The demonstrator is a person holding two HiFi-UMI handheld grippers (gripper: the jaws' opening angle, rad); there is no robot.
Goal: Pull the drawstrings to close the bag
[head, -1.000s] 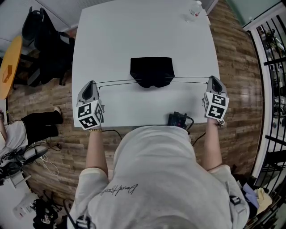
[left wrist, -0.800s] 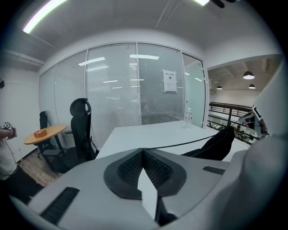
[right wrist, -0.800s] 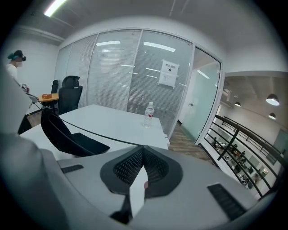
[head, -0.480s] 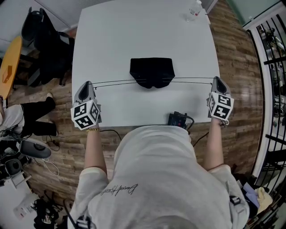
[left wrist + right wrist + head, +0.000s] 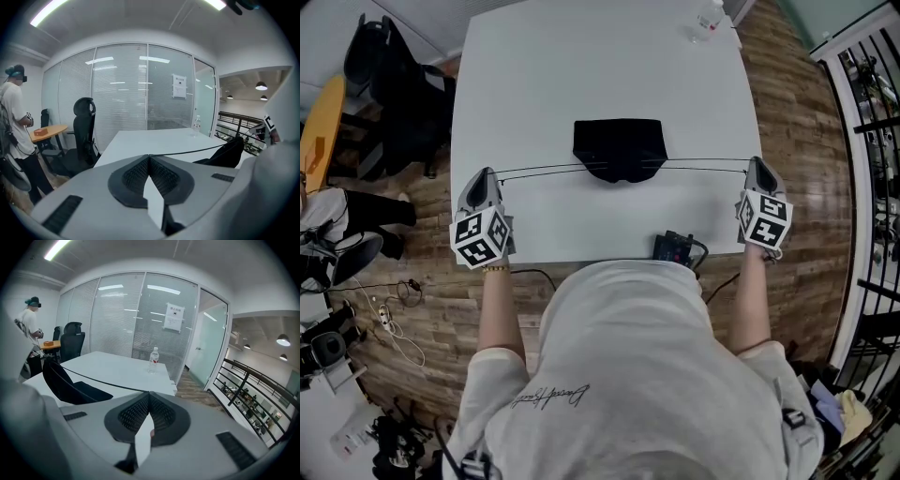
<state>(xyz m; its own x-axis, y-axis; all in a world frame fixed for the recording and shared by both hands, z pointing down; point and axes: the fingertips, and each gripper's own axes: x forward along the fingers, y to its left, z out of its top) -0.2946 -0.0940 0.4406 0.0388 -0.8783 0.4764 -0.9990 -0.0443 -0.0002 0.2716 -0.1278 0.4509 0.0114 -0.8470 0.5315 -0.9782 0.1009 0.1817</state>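
**Item:** black fabric drawstring bag (image 5: 619, 148), laid flat on the white rectangular bench (image 5: 581, 66), its puckered mouth turned toward the person.

**Cords:** the left drawstring (image 5: 544, 172), a thin black cord, is run taut from the bag's mouth to the left tongs (image 5: 487, 175), which are clamped shut on its end. The right drawstring (image 5: 703, 168), likewise taut, is pinched in the closed right tongs (image 5: 757, 165).

**Relation:** both tongs are set well apart from the bag, about equally far on either side. One near-straight line is thus formed through the bag's mouth. The mouth is judged nearly drawn shut, and any further pull is to be made outward along this line.

**Room:** both tongs are found at the bench's side edges, with wooden floor (image 5: 797, 122) beyond.

**Other items:**
- A clear plastic bottle (image 5: 709, 19) is stood far behind the bag, to its right.
- A small black device (image 5: 677, 249) is placed nearer the person than the bag, apart from the cords.
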